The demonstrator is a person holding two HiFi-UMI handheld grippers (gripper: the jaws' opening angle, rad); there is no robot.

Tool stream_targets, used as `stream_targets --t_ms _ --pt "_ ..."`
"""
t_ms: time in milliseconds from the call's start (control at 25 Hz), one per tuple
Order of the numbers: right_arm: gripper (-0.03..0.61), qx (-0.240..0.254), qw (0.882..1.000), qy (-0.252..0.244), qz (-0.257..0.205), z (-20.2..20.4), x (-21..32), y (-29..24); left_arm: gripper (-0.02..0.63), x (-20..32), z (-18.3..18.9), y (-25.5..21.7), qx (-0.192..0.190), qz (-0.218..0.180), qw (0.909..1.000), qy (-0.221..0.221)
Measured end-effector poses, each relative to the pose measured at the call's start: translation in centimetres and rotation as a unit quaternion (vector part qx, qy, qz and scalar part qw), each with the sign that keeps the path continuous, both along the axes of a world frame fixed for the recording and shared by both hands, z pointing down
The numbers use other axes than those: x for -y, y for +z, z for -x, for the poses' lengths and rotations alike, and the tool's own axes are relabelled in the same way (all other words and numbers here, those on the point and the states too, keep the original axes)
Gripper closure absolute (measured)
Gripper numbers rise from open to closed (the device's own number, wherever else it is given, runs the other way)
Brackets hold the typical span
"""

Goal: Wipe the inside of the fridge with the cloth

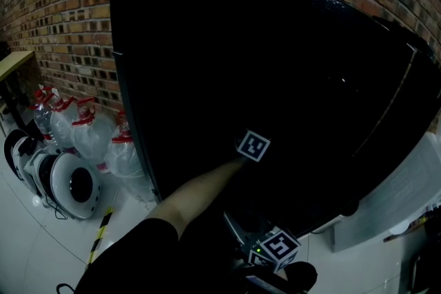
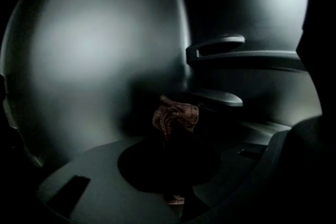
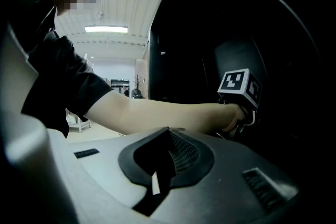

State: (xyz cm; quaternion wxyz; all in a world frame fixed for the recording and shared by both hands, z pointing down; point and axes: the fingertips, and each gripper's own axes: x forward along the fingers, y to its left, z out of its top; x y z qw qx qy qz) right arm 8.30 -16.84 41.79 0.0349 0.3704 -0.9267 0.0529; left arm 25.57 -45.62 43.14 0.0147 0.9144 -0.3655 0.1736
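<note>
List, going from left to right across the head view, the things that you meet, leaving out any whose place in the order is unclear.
wooden tabletop → clear bags with red ties → black fridge → pale grey panel

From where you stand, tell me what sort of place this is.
Probably a workshop or lab hall rather than a home kitchen: a bare brick wall, tied clear plastic bags on the floor beside the tall black fridge, and an overhead strip light.
</note>
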Motion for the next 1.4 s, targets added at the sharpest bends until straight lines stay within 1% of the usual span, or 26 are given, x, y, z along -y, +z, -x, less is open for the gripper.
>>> stream_targets --t_ms 320,480,680,760,960,1080,1200,1320,1400 --pt "0.574 0.007 1.000 -0.012 -0.004 0.9 -0.1 -0.4 0.565 1.3 4.5 0.1 0.023 -0.011 0.9990 -0.036" --pt "0.574 0.009 1.000 -0.017 -0.009 1.2 -0.4 -0.8 0.565 2.2 7.5 -0.2 0.003 -0.004 0.9973 -0.073" --pt "0.574 0.011 0.999 -0.027 -0.017 1.5 -0.8 -1.2 0.565 3.4 11.9 -0.2 0.017 -0.015 0.9919 -0.125" --pt "0.574 0.014 0.999 -0.030 -0.020 1.6 -1.0 -1.3 0.563 3.9 13.5 -0.2 0.010 -0.011 0.9887 -0.149" --pt "0.574 0.022 0.999 -0.035 -0.021 1.7 -1.2 -1.5 0.563 4.8 16.3 -0.2 -0.030 0.006 0.9777 -0.208" --pt "0.574 0.026 0.999 -0.033 -0.021 1.7 -1.4 -1.7 0.563 5.0 17.5 -0.4 -0.042 0.001 0.9712 -0.235" --pt "0.574 0.027 0.999 -0.030 -0.024 1.5 -1.5 -1.8 0.563 5.2 18.8 -0.6 -0.053 -0.004 0.9616 -0.269" --pt "0.574 0.027 0.999 -0.028 -0.026 1.3 -1.5 -1.9 0.565 5.0 19.5 -1.1 -0.051 -0.018 0.9547 -0.293" --pt "0.574 0.025 0.999 -0.029 -0.027 1.3 -1.6 -1.9 0.565 5.0 19.6 -1.1 -0.052 -0.021 0.9523 -0.300"
